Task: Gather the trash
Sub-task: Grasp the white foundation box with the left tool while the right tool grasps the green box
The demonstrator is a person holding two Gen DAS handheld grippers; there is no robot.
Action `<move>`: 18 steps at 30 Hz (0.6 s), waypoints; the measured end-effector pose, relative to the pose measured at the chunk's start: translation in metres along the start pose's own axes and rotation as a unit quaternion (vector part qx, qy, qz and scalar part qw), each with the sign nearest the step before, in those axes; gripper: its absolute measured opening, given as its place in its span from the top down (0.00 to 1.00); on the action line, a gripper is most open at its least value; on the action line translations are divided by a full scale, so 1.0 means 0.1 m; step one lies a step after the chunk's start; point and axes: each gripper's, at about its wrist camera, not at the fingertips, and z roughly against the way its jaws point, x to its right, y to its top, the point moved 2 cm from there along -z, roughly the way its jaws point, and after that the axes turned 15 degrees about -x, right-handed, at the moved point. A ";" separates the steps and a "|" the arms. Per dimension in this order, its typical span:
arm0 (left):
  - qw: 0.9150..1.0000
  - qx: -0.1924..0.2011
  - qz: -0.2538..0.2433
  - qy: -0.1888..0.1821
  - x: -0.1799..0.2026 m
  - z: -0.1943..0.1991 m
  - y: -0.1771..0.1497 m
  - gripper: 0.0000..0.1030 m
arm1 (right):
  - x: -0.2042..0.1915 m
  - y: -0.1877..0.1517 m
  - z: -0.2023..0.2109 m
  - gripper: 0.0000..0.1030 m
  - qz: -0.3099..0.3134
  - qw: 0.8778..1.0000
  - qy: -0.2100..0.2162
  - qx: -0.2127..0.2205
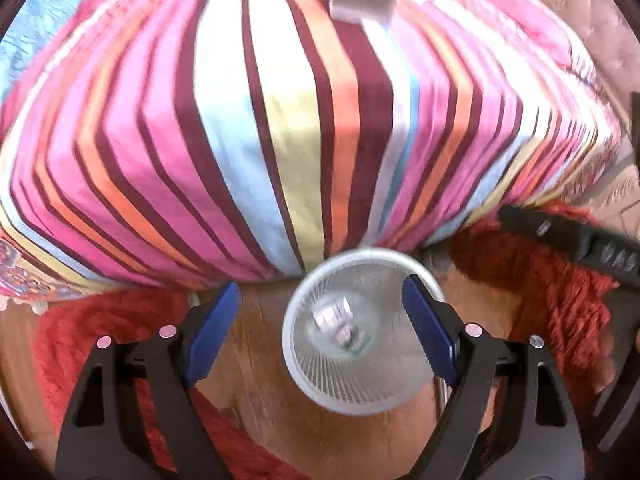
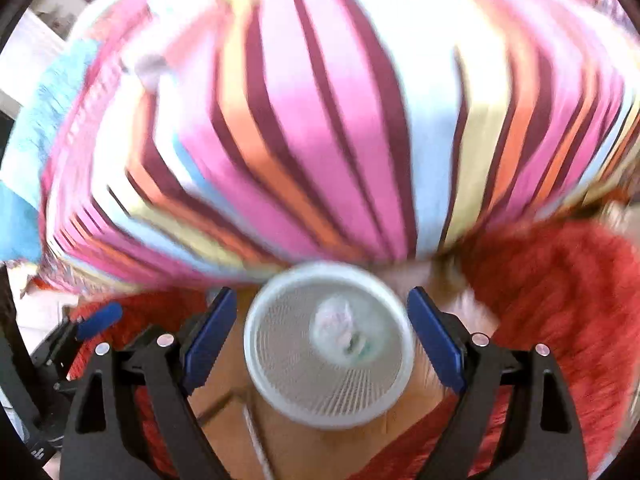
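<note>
A white mesh wastebasket (image 1: 320, 384) stands on the wooden floor at the foot of a striped bed; it also shows in the right wrist view (image 2: 280, 376). Crumpled clear and white trash (image 1: 340, 326) lies at its bottom, also seen in the right wrist view (image 2: 340, 330). My left gripper (image 1: 322, 306) is open and empty above the basket. My right gripper (image 2: 322, 316) is open and empty, also above it. White trash pieces (image 1: 362, 0) lie on the bed's far part. The right gripper's black body (image 1: 576, 240) shows in the left view.
A bed with a striped pink, maroon, orange and blue cover (image 1: 280, 120) fills the upper view. A red shaggy rug (image 1: 560, 292) lies around the basket on the floor. A blue cloth (image 2: 36, 152) lies at the bed's left.
</note>
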 end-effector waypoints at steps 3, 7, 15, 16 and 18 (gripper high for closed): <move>0.999 0.034 0.006 -0.003 0.02 0.17 0.08 0.21 | -0.02 0.17 0.33 0.20 0.021 0.997 -0.001 0.073; 0.997 0.077 0.005 -0.022 0.07 0.41 0.30 0.21 | -0.08 0.47 0.61 0.20 0.055 0.990 0.009 0.131; 0.989 0.143 -0.006 -0.029 0.28 0.70 0.94 0.21 | -0.38 1.05 0.77 0.20 0.124 0.978 0.016 0.168; 0.989 0.146 -0.005 -0.031 0.29 0.71 0.99 0.21 | -0.42 1.12 0.77 0.20 0.133 0.976 0.016 0.171; 0.988 0.151 -0.002 -0.035 0.29 0.69 1.11 0.21 | -0.47 1.25 0.75 0.20 0.145 0.974 0.017 0.171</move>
